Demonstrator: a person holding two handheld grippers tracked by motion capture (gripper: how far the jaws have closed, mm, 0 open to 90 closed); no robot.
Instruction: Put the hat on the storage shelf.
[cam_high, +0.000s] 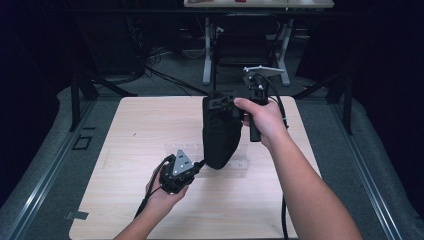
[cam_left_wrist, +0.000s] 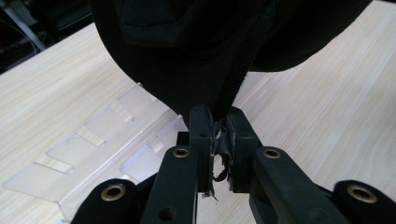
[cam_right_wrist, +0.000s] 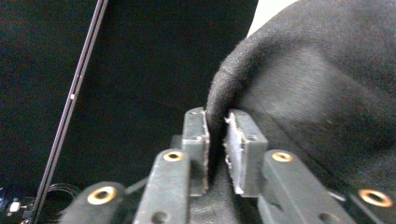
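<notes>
High view shows us our left gripper (cam_high: 199, 164) pinching the bottom of the black cloth bag (cam_high: 221, 135) above the table (cam_high: 135, 130), while our right gripper (cam_high: 220, 102) loosely holds its top edge

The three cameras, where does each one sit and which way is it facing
High view: fixed above the person's side, looking forward and down on the wooden table; both forearms enter from below, left gripper low, right gripper raised.
Left gripper view: rides that gripper, looking along its jaws, which pinch the lower edge of the black fabric bag above a clear plastic rack.
Right gripper view: looks along its jaws, with the bag's top rim between them.
Shared: all show the bag; high and left views show the rack.
</notes>
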